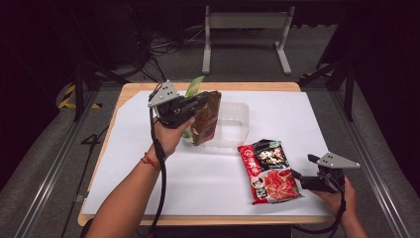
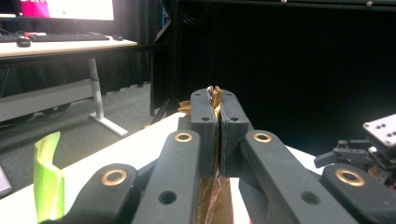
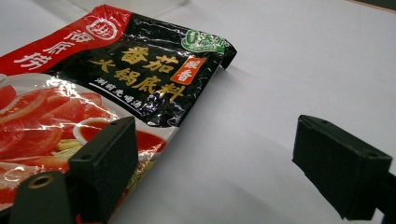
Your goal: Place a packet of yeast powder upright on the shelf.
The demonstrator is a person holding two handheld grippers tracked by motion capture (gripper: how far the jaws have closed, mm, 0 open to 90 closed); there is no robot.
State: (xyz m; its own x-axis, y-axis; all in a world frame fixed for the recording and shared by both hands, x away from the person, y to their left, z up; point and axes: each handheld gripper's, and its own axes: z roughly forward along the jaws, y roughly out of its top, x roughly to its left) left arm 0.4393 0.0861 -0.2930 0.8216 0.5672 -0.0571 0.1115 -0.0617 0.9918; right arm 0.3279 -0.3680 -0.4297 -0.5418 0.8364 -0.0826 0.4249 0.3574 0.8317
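**A:** ok so where's everything at right now?

**B:** The left gripper [image 1: 200,101] has its jaws clamped tight on the top edge of a brown snack pouch [image 1: 205,119]. In the left gripper view you can see the pouch's crimped gold edge poking up between the pads. The pouch hangs upright, over the near left corner of a clear plastic container [image 1: 233,124] sitting on the white sheet [image 1: 198,178] that covers the table.

**A:** and the green thing?

**B:** A green packet [image 1: 194,87], sticking up right behind the gripper. Can't tell if it's touching the pouch.

**A:** right side?

**B:** The right gripper [image 1: 297,174] is low at the near right of the sheet, jaws spread wide with nothing between them. It's just beside the right edge of a red and black hotpot soup base packet [image 1: 270,171] lying flat on the sheet. In the right gripper view one jaw sits over the packet's edge, the other over bare sheet. Whether that jaw touches the packet, I can't say.
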